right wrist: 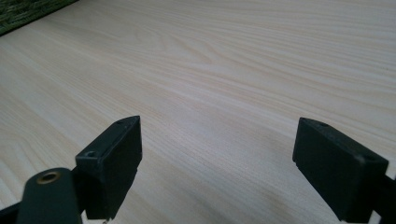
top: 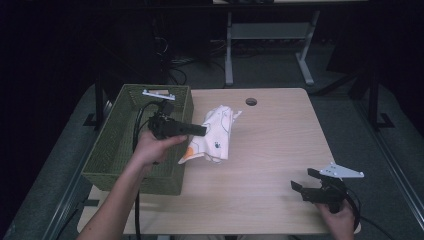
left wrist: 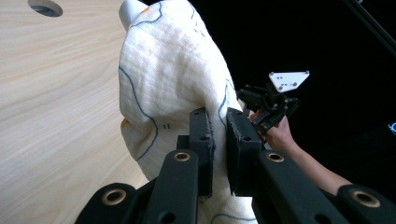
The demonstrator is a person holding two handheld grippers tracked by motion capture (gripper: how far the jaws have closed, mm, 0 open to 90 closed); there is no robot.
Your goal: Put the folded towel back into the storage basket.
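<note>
Cloth (top: 216, 134) hangs pinched in left gripper (top: 200, 130) jaws beside green basket (top: 107, 145); right gripper (top: 306, 181) jaws wide.

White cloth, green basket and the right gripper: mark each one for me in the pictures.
White cloth (top: 218, 134), high view, on the middle of its bunched fabric.
Green basket (top: 107, 150), high view, on the woven left wall.
Right gripper (top: 303, 181), high view, midway between its open fingertips.
</note>
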